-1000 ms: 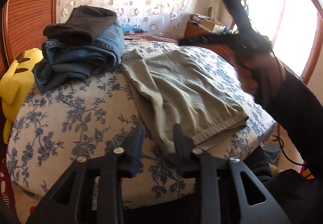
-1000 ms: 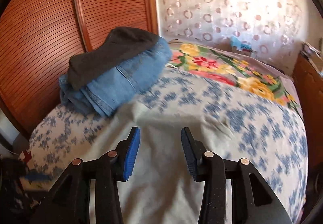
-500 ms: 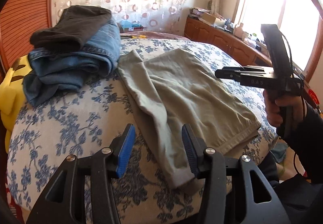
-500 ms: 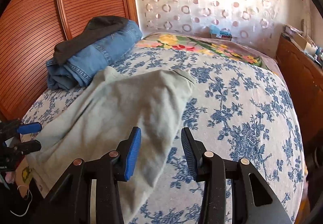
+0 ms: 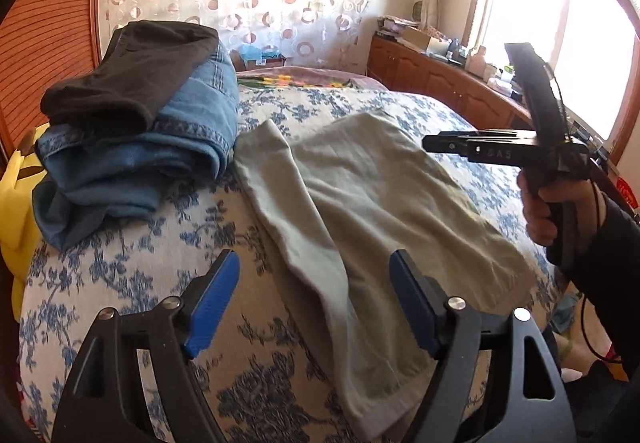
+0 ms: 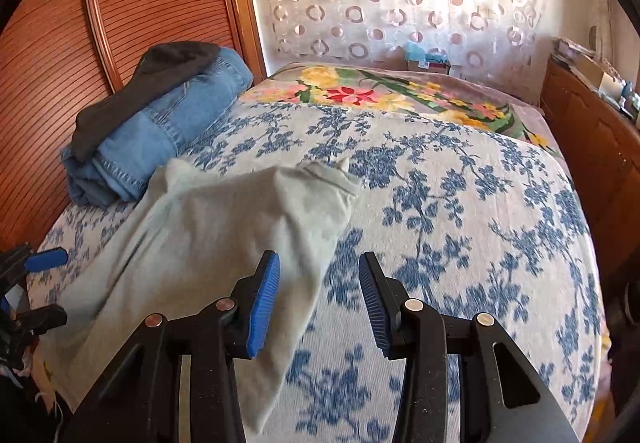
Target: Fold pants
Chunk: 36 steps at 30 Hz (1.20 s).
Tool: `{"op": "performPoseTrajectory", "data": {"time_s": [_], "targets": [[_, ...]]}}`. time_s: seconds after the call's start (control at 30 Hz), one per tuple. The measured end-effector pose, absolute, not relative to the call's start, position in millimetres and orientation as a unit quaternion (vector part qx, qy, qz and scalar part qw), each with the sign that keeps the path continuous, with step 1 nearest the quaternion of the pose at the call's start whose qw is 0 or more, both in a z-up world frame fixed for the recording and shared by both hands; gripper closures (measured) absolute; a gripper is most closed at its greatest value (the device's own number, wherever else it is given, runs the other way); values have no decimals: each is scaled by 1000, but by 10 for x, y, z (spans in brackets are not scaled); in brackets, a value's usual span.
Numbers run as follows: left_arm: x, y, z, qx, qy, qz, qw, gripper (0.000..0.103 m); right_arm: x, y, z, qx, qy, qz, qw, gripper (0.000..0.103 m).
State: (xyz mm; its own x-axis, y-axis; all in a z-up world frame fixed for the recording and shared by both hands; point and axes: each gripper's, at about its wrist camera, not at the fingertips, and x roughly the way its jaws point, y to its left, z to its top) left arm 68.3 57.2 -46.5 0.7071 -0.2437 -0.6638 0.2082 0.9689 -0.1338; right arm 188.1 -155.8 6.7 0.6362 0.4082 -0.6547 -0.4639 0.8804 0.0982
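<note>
Left gripper (image 5: 314, 297) spread wide, nothing between its blue pads (image 5: 212, 299) — it hangs above the near edge of the bed, the khaki pants (image 5: 372, 211) running up between the jaws toward 12 o'clock. Right gripper (image 6: 318, 297) likewise parted and holding nothing; in its own view the pants' edge passes under the left jaw at about 9 o'clock, and in the left wrist view the tool shows at 3 o'clock, gripped in the person's right hand (image 5: 546, 209) and held clear above the cloth. Neither tool touches the fabric as far as can be told. The pants (image 6: 224, 227) lie flat on the blue-floral bedspread (image 6: 460, 211), already doubled into a rough rectangle with one narrow strip trailing down toward the near edge, at 6 o'clock in the left wrist view. Judgement: first fold or folds done, the strip and loose near end not yet squared — at least one more fold looks due, then likely a transfer. At 10 o'clock from the pants, touching or just beside their far corner, a stack of folded blue jeans (image 5: 160, 159) with a dark garment (image 5: 128, 71) on top — probably finished pieces. A yellow plush (image 5: 16, 203) at the far left; flowered blanket (image 6: 380, 95) beyond at 12 o'clock.
</note>
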Motion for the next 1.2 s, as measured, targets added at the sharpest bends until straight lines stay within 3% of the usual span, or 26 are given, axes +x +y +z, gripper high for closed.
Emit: {"op": "performPoseTrajectory", "data": {"time_s": [0.37, 0.47, 0.5, 0.57, 0.9, 1.0, 1.2], "targets": [[973, 626, -422, -8, 367, -106, 924, 28, 2331, -1245, -17, -37, 376, 243, 893, 65], [1032, 621, -465, -6, 375, -101, 922, 28, 2394, -1222, -62, -36, 387, 248, 887, 83], [1041, 620, -477, -6, 377, -101, 921, 28, 2397, -1224, -69, -36, 390, 260, 883, 97], [1048, 627, -486, -8, 380, -100, 919, 28, 2356, -1245, -26, -36, 378, 264, 886, 99], [1093, 678, -521, -17, 387, -91, 917, 30, 2273, -1501, 23, -38, 360, 199, 911, 99], [1165, 701, -529, -19, 393, -88, 915, 37, 2246, -1521, -21, -37, 366, 186, 911, 88], [1364, 698, -530, -32, 398, -96, 912, 53, 1984, -1573, -47, -27, 368, 215, 904, 87]]}}
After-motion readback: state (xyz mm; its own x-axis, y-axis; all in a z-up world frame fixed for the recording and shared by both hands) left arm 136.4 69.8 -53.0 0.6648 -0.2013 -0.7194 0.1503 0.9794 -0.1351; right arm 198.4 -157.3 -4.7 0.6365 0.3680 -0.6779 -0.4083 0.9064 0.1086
